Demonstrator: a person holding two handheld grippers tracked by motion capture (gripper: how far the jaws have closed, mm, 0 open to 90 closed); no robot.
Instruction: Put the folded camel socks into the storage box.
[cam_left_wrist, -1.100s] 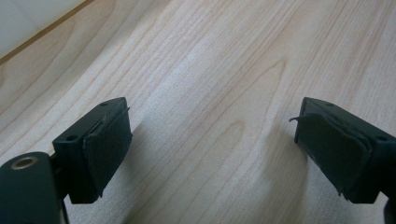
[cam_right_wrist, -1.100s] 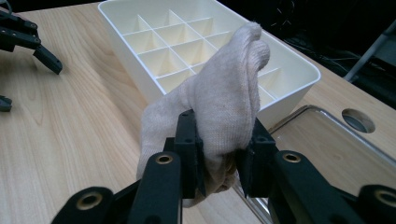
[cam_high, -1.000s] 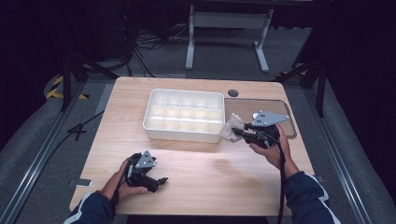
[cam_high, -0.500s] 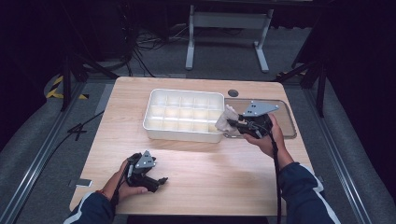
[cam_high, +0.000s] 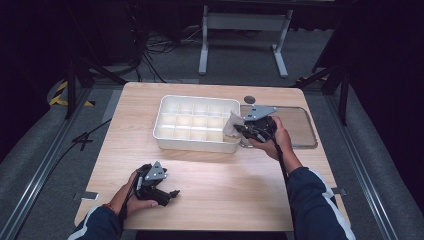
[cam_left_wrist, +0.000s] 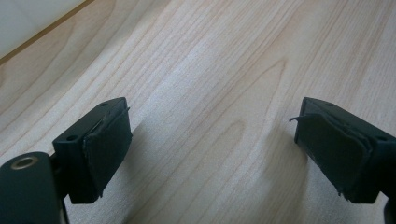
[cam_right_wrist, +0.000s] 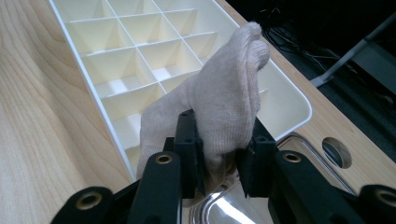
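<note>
High view: wooden table (cam_high: 210, 170) on grey floor (cam_high: 45, 165); right claw (cam_high: 240, 129) pinches sock (cam_high: 231, 125), left claw (cam_high: 172, 194) spread.

High view looks down on the tabletop (cam_high: 210, 180); tool views sit close; two share the tray (cam_high: 195, 120).

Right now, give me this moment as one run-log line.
right hand-held gripper: shut on beige sock | over white divided tray, right end | left hand-held gripper: open, on table

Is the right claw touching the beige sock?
Touching. The right gripper view shows the right claw with both pads pressed into the bunched beige sock.
</note>
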